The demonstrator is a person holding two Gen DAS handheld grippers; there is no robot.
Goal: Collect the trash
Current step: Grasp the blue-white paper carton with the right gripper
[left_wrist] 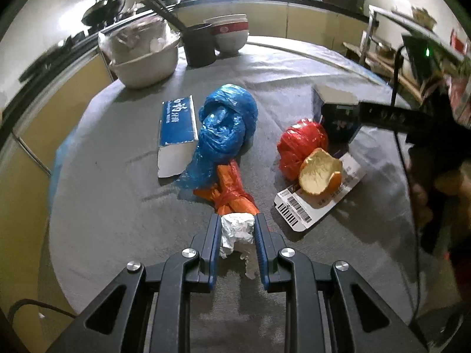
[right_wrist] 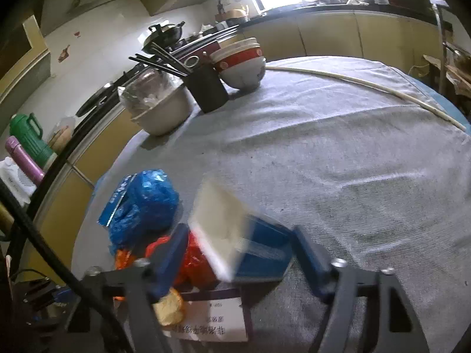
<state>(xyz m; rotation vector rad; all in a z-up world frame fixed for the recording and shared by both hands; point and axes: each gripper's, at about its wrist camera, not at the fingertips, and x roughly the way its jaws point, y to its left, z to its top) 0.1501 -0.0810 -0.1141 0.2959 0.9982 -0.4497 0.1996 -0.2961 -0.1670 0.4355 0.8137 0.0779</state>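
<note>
In the left wrist view my left gripper (left_wrist: 238,220) is shut on a crumpled white tissue (left_wrist: 237,231) just above the grey tablecloth (left_wrist: 123,194). Ahead lie an orange bag (left_wrist: 231,189), a blue plastic bag (left_wrist: 226,120) and a blue carton (left_wrist: 176,126). To the right are a red bag (left_wrist: 300,142), an orange peel (left_wrist: 319,173) and a flattened barcode carton (left_wrist: 309,209). In the right wrist view my right gripper (right_wrist: 241,256) has a tilted, blurred blue-and-white box (right_wrist: 250,235) filling its gap, a finger against each side.
At the table's far side stand stacked bowls (right_wrist: 241,64), a black cup with chopsticks (right_wrist: 209,88) and a pot holding a plastic bag (right_wrist: 159,108). A thin white rod (right_wrist: 368,85) lies along the far right edge. Kitchen counters surround the table.
</note>
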